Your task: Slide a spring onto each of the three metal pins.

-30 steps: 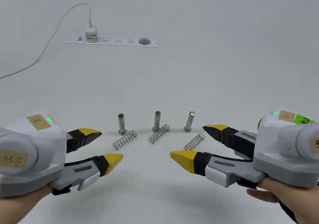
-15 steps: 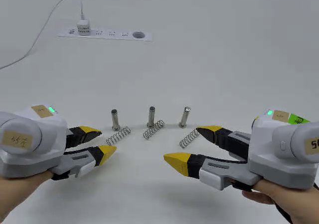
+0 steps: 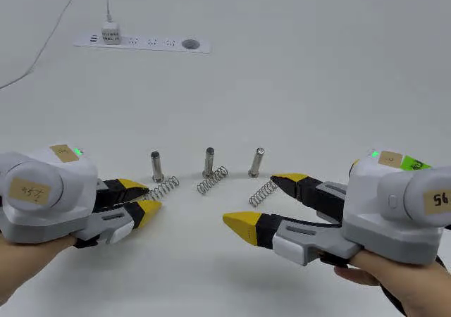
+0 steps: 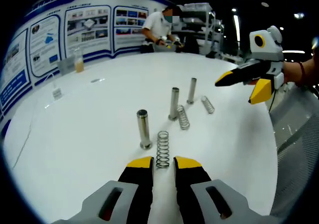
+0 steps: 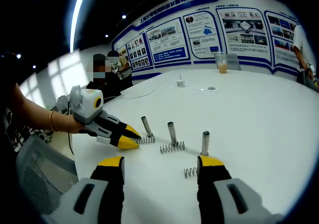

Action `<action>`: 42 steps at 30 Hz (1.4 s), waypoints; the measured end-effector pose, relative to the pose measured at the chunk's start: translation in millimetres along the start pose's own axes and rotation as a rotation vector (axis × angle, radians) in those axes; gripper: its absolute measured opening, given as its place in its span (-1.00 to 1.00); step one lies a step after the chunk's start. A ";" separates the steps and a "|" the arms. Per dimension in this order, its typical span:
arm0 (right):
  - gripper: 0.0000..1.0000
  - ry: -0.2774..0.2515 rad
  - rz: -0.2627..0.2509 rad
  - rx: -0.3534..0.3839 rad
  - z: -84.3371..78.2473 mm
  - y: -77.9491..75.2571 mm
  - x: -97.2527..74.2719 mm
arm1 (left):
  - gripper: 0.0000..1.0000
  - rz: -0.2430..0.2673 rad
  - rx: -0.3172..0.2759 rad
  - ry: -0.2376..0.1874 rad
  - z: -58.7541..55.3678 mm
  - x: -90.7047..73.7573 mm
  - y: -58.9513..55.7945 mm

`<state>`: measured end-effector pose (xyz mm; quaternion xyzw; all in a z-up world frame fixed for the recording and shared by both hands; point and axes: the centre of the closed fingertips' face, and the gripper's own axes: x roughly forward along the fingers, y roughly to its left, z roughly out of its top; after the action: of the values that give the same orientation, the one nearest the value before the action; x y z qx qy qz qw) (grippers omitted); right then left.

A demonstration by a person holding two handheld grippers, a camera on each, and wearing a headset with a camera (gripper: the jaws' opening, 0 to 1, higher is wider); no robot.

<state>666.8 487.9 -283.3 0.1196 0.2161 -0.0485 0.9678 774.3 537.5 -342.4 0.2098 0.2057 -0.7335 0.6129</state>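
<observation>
Three upright metal pins stand in a row on the white table: left pin (image 3: 156, 166), middle pin (image 3: 208, 162), right pin (image 3: 256, 161). A spring lies flat in front of each: left spring (image 3: 163, 188), middle spring (image 3: 212, 179), right spring (image 3: 263, 193). My left gripper (image 3: 146, 196) is open by a narrow gap, and the left spring's (image 4: 162, 149) near end lies between its yellow tips. My right gripper (image 3: 257, 199) is wide open around the right spring (image 5: 190, 172), which lies close to its right jaw. Neither spring looks pinched.
A white power strip (image 3: 134, 42) with a plugged charger (image 3: 109, 32) and its cable lies at the far left of the table. A cup with a drink (image 5: 222, 63) stands at the table's far end. People (image 4: 159, 27) stand beyond the table.
My left gripper's jaws have narrowed and moved up to the left spring's end. My right gripper has shifted a little toward the right spring. The head camera has tilted.
</observation>
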 end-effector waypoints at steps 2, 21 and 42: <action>0.20 0.001 -0.004 0.002 -0.3 -0.7 -0.2 | -0.67 -0.001 0.007 -0.004 0.7 1.3 -0.2; 0.18 -0.012 -0.003 0.070 3.6 -0.5 0.9 | -0.80 -0.005 0.094 0.017 -1.0 -5.0 -9.8; 0.01 -0.134 0.134 0.172 48.7 25.8 1.1 | -0.80 -0.045 0.090 -0.232 63.6 -41.6 -50.0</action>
<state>691.3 500.5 -235.7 0.2130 0.1374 -0.0099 0.9673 728.2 543.9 -264.2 0.1462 0.1049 -0.7749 0.6060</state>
